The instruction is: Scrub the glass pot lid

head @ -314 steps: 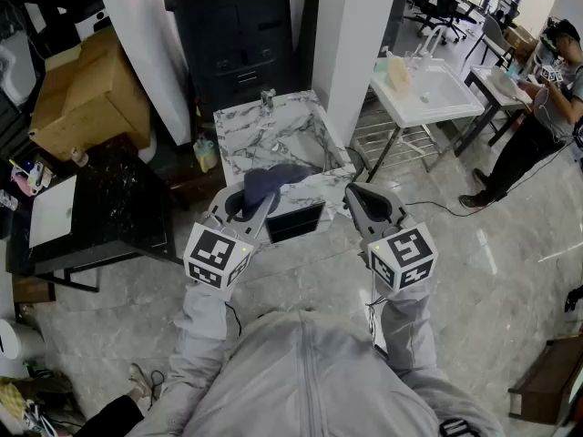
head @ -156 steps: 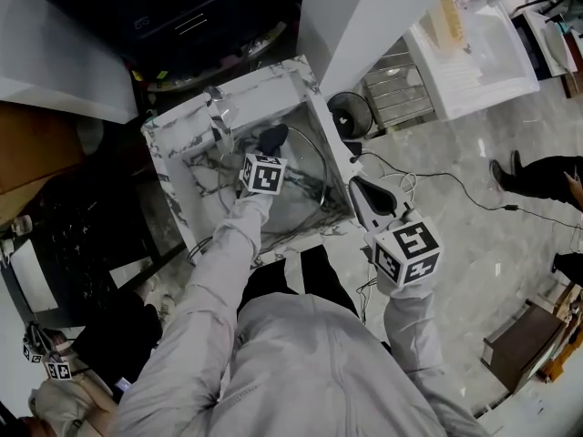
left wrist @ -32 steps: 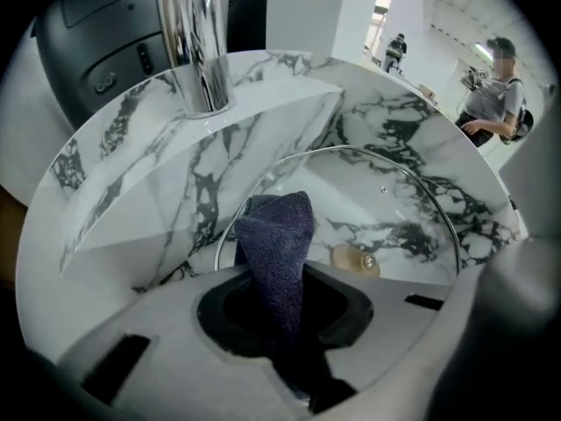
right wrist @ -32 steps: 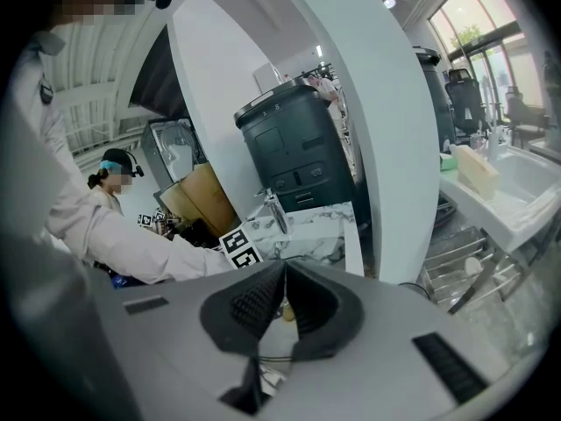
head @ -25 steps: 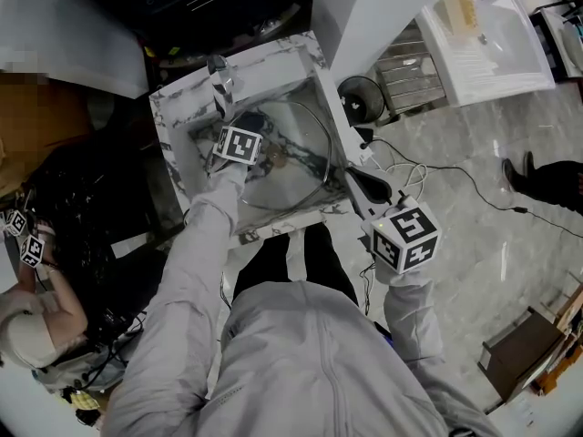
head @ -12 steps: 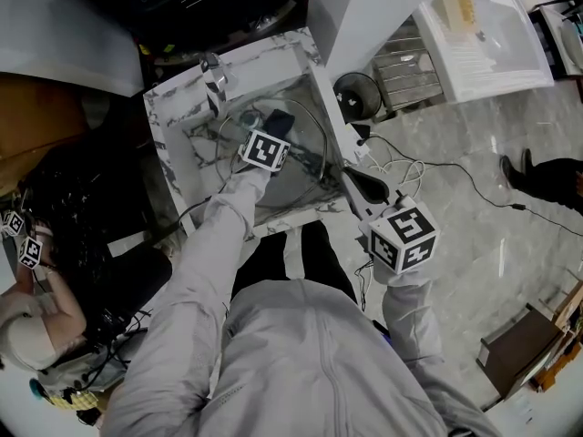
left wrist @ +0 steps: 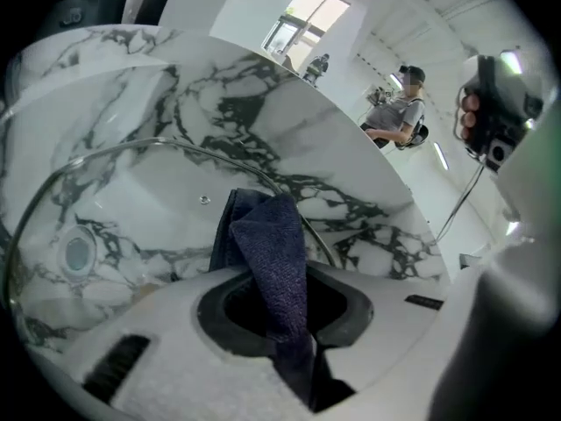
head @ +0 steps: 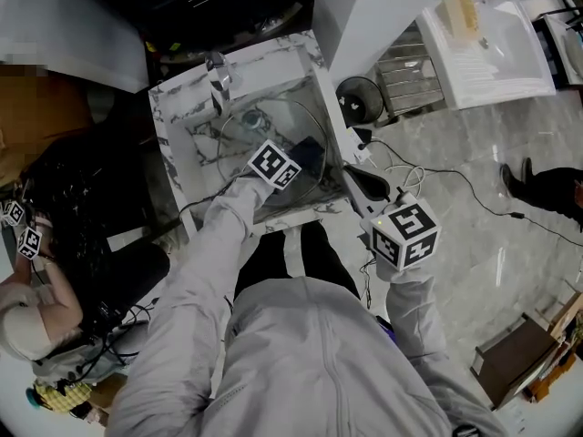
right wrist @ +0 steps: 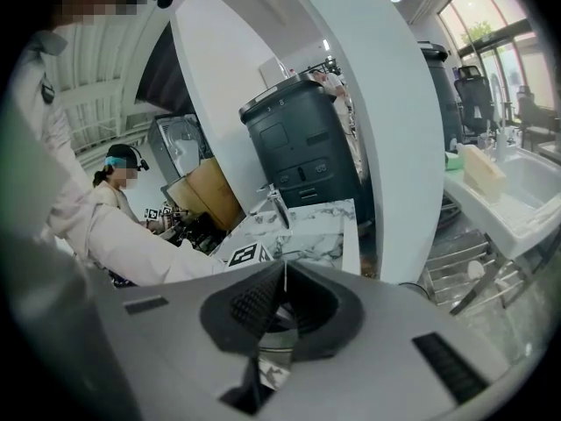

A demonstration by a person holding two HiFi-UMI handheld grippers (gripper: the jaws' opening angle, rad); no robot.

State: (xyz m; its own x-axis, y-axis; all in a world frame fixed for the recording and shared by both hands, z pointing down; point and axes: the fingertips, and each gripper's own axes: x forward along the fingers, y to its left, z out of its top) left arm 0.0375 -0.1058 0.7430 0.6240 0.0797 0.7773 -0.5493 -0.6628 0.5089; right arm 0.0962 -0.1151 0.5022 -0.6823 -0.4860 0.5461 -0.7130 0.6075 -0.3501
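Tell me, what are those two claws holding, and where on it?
The left gripper pinches the dark blue cloth by one bunched end between its fingers. The right gripper has its fingers closed on the rim of the glass pot lid.

surface — marble sink [head: 168, 135] | in basin — glass pot lid [head: 282, 121] | rim: faucet [head: 217, 69]

Pale grey jacket [head: 301, 362], grey black-padded right tongs [right wrist: 282, 274], square-marker cube [head: 404, 235]
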